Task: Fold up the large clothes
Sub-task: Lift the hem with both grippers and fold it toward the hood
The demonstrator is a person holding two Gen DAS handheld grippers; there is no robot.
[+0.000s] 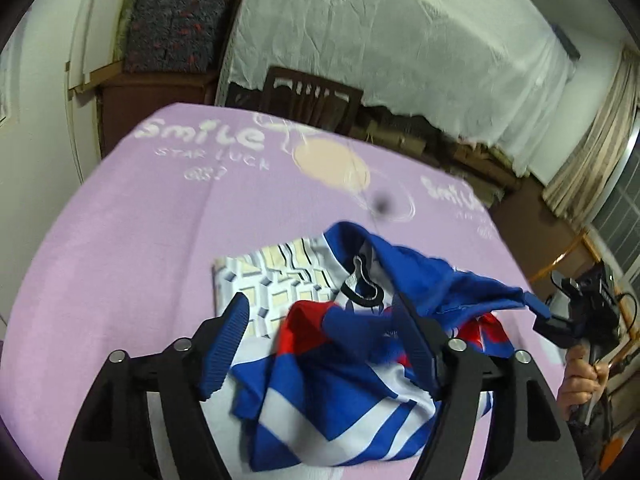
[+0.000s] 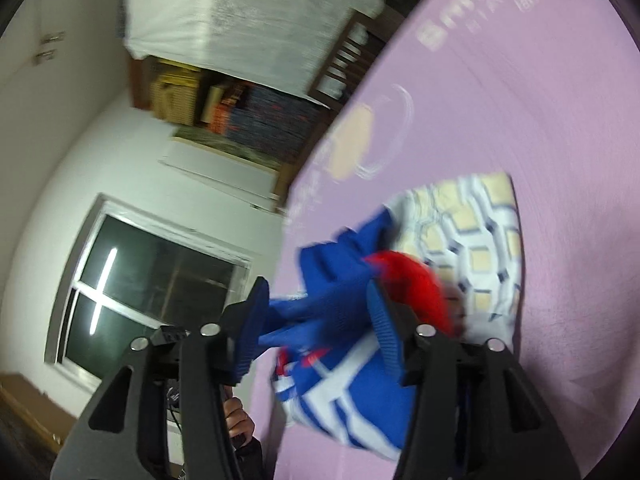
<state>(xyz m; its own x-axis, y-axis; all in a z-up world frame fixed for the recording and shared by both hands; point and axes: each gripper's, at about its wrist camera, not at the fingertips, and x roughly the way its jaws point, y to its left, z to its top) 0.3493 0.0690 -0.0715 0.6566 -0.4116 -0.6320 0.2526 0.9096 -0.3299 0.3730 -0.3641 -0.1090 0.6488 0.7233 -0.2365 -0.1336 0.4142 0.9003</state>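
A blue, white and red jersey [image 1: 344, 380] lies crumpled on the purple bedspread [image 1: 120, 248]. My left gripper [image 1: 320, 312] is open just above it, with cloth between the fingers. In the right wrist view the jersey [image 2: 344, 384] bunches between the fingers of my right gripper [image 2: 316, 304], which is open with blue cloth across its gap. The right gripper also shows in the left wrist view [image 1: 560, 320] at the jersey's right edge, where a blue flap rises toward it. A folded white, cream and blue patterned garment [image 1: 272, 284] lies beside the jersey and shows in the right wrist view [image 2: 472, 240].
The bedspread [image 2: 560, 120] has white "Smile" lettering [image 1: 204, 136]. A dark wooden chair [image 1: 312, 96] stands behind the bed. A white sheet [image 1: 400, 40] hangs over furniture at the back. A window [image 2: 152, 292] is in the wall.
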